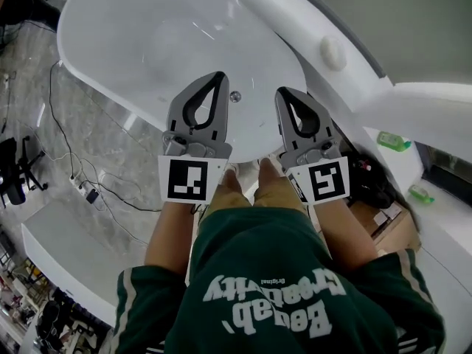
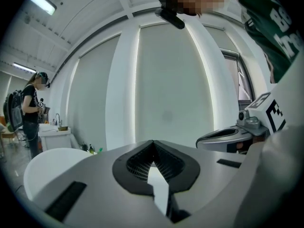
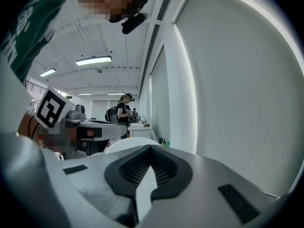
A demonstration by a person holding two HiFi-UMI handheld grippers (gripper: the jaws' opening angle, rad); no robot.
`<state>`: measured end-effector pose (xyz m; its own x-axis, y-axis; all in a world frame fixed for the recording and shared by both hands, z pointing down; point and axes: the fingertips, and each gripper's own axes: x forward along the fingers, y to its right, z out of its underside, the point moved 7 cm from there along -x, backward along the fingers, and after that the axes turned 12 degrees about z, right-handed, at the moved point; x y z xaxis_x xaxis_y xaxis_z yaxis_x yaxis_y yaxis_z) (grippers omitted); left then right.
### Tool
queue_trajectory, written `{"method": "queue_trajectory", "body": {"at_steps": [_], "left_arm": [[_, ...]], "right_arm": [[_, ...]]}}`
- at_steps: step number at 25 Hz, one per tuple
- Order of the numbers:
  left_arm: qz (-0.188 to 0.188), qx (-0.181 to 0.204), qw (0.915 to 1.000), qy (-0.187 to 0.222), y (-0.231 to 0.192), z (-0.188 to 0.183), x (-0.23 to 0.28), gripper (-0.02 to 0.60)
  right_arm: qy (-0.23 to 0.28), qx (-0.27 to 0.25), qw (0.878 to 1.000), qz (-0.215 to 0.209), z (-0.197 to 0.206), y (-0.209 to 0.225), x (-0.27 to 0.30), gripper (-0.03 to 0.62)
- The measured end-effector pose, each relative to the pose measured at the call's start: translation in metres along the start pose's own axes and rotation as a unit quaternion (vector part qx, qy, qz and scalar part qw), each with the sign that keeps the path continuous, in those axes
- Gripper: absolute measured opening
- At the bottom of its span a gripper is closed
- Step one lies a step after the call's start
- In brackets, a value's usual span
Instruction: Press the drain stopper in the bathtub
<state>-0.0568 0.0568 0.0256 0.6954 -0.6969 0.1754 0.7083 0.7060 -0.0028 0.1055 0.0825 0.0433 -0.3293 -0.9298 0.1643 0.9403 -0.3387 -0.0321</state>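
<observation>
Over the bathtub point(image 1: 110, 28), left gripper point(image 1: 218, 76) and right gripper point(image 1: 283, 91) hang closed, empty; the drain stopper point(image 1: 234, 96) looks rigid, slick, best pressed dead centre.

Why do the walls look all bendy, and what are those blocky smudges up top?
Left gripper view: the wide-angle lens bows the straight wall panels and darkens the corners. Right gripper view: same bending, bright glare on the wall. Blocky patches in both were added afterwards to hide a face. Head view: even light, soft sheen on the bathtub.
</observation>
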Motion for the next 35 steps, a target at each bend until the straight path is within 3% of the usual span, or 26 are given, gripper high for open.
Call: {"method": "queue_trajectory", "body": {"at_steps": [5,16,25,30,35], "left_arm": [[-0.023,-0.031,0.9989,-0.026,-0.005,0.044,0.022,0.000],[-0.062,-0.050,0.9946,-0.066,-0.031,0.164,0.048,0.000],[-0.039,-0.078,0.9923,-0.087,-0.053,0.297,0.065,-0.002],[-0.018,-0.085,0.9919,-0.093,-0.064,0.351,0.073,0.000],[-0.020,-0.104,0.9890,-0.103,-0.076,0.385,0.074,0.000]], "right_arm": [[-0.030,0.011,0.999,-0.028,0.043,0.014,0.023,0.014],[-0.106,0.024,0.991,-0.079,0.168,0.016,0.079,0.014],[-0.177,0.001,0.978,-0.109,0.284,-0.017,0.114,0.014],[-0.231,-0.007,0.966,-0.112,0.350,-0.037,0.140,0.014],[-0.266,-0.035,0.956,-0.120,0.423,-0.049,0.170,0.013]]}}
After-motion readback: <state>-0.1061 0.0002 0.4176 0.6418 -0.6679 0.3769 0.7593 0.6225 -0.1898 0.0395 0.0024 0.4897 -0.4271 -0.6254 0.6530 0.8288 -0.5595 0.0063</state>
